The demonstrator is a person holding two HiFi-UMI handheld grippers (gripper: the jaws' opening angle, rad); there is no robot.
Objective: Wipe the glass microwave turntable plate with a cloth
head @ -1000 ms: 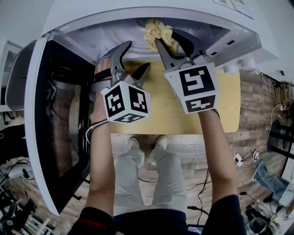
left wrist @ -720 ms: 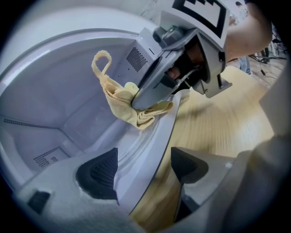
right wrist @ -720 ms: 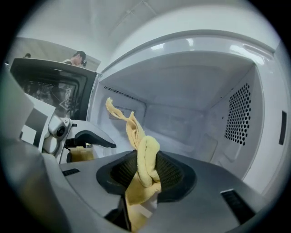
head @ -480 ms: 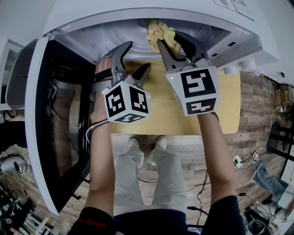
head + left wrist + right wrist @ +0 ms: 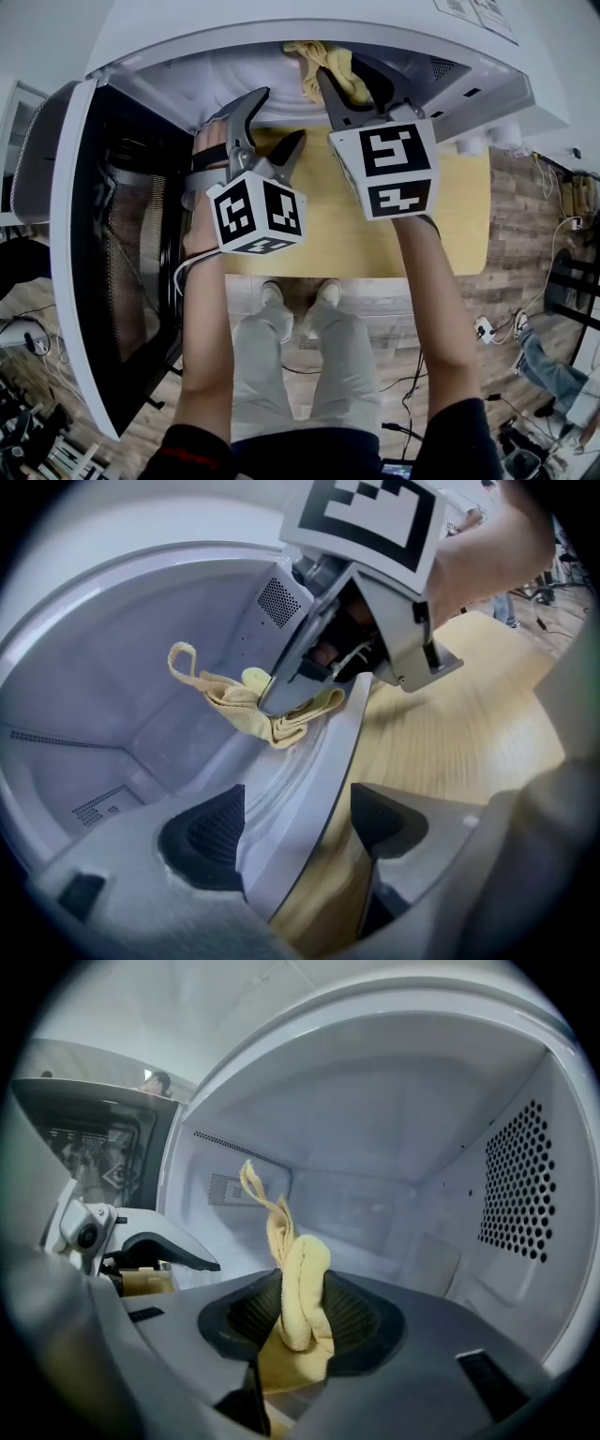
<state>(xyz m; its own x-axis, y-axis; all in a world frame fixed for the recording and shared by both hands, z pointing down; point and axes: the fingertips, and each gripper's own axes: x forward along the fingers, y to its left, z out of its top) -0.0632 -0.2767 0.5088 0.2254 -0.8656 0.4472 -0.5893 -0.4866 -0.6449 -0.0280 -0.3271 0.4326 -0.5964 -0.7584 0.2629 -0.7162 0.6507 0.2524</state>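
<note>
My right claw (image 5: 298, 1321) pinches the cloth (image 5: 300, 1274) tight; left claw (image 5: 295, 827) wide open astride the plate (image 5: 319, 752), cloth at 12 o'clock.

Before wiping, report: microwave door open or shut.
Open. The door stands swung out at left, and the right tool, shut on the yellow cloth, reaches into the cavity.

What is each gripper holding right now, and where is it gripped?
Right gripper: crumpled yellow cloth, pinched at a bunched fold. Left gripper: jaws apart, clamping nothing.
</note>
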